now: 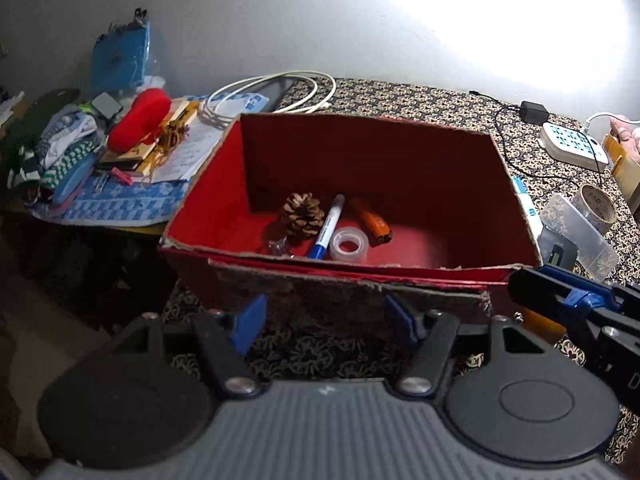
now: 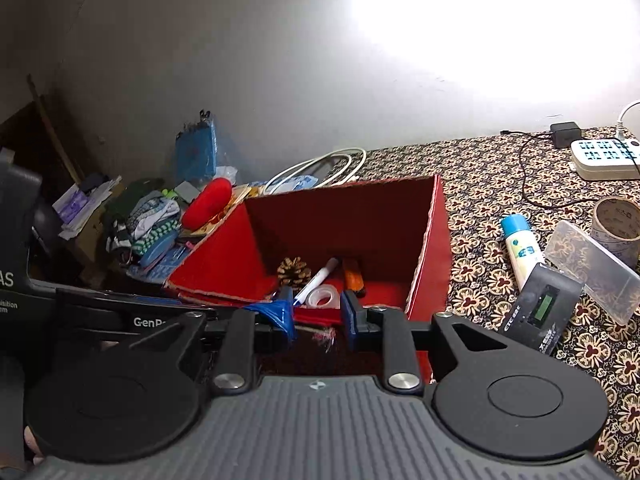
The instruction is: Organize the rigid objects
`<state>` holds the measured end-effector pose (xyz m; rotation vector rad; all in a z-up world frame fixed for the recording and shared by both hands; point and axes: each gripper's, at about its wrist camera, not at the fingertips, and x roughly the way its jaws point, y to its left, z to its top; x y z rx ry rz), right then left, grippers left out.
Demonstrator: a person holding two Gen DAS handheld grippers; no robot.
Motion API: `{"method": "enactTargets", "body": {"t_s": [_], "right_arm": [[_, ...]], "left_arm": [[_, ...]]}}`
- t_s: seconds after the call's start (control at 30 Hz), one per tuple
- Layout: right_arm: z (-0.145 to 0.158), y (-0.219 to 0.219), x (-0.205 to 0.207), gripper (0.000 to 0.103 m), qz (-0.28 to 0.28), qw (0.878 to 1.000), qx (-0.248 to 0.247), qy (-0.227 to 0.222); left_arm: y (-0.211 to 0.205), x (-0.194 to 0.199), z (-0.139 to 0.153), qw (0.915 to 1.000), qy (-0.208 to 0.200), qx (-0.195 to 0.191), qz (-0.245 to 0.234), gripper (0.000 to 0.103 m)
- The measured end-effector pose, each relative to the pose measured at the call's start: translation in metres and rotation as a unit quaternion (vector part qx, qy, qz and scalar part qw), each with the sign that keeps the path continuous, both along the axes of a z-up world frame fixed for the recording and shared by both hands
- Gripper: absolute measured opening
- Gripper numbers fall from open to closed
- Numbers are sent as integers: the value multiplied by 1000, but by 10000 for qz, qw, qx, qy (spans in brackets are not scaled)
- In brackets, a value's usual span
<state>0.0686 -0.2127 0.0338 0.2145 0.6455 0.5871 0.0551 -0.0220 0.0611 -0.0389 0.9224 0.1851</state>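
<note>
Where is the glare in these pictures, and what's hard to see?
Left wrist view: glare whitens the wall at upper right; the red box stays dim inside. Right wrist view: the same white patch, with edges bowed by the fisheye.

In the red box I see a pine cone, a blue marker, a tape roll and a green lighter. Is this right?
Not quite: the lighter is orange, not green, as the left wrist view shows. The pine cone, blue marker and tape roll do lie in the red box.

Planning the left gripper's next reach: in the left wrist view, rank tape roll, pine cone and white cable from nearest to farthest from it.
From the left gripper:
1. Tape roll, in the red box, near its front wall.
2. Pine cone, deeper in, left.
3. White cable, behind the box.
</note>
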Motion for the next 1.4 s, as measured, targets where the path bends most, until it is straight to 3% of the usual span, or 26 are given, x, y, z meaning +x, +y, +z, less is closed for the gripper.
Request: {"method": "enactTargets", "body": {"t_s": [0.33, 0.57, 0.83, 1.23, 1.4], "right_arm": [[-9, 0, -13, 8, 326, 9990, -221, 211], [-29, 6, -23, 9, 487, 9963, -405, 577], [-39, 30, -30, 9, 248, 9914, -1019, 783], [-46, 59, -34, 11, -874, 9832, -1035, 1221], [-42, 75, -36, 13, -1197, 9784, -1205, 1177]], "left_arm": [[-10, -22, -13, 9983, 332, 183, 433, 67], [-10, -34, -27, 9966, 641, 279, 438, 67], [0, -33, -33, 9970, 697, 318, -139, 68], [32, -28, -43, 9915, 703, 257, -1063, 69], [43, -15, -52, 9859, 1007, 176, -1323, 69]]}}
